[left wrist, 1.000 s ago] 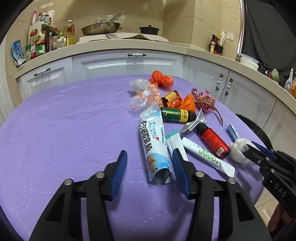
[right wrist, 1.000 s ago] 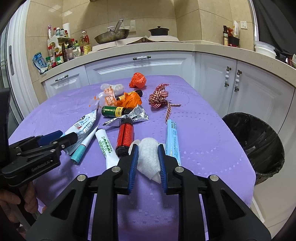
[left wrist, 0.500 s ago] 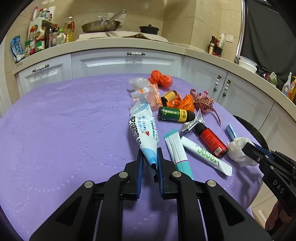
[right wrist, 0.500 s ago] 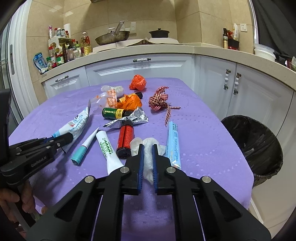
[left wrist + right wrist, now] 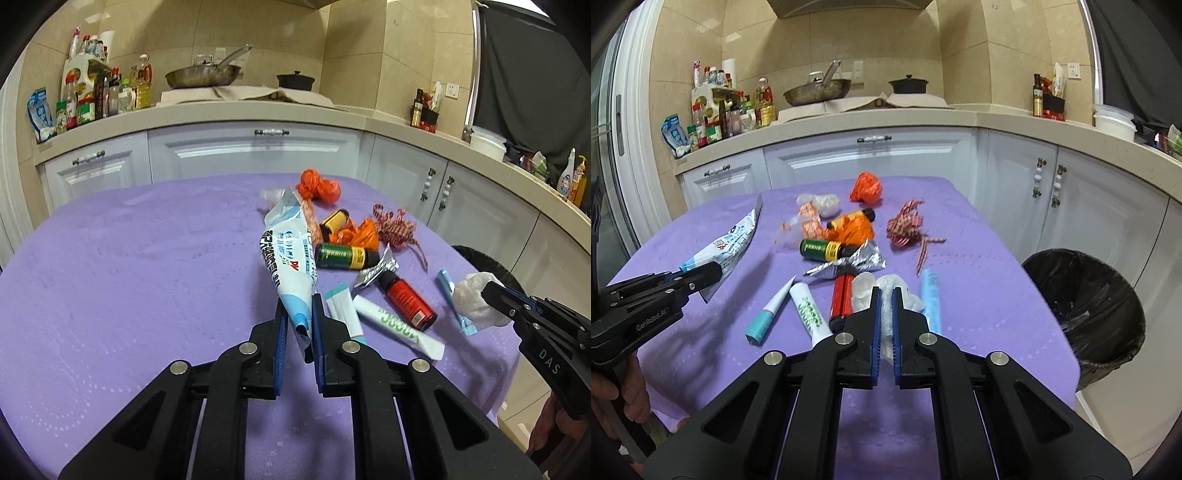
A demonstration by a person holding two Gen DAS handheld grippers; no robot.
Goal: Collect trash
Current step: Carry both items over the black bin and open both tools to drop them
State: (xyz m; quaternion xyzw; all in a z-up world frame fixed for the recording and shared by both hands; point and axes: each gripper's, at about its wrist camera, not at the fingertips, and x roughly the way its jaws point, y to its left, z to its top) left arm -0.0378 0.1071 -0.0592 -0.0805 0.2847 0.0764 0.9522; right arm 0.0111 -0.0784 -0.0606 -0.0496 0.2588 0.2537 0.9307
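The left gripper (image 5: 297, 314) is clenched on the near end of a white-and-blue pouch (image 5: 286, 251), whose far end tilts up off the purple table (image 5: 129, 277). The right gripper (image 5: 885, 295) pinches a crumpled white tissue (image 5: 886, 286) just beside a red bottle (image 5: 842, 299) and a pale blue tube (image 5: 931, 295). The rest of the trash, a green bottle (image 5: 822, 249), foil wrapper (image 5: 864, 258), orange bags and a checked ribbon (image 5: 908, 227), lies mid-table, and a black-lined bin (image 5: 1086, 295) stands off the table's right edge.
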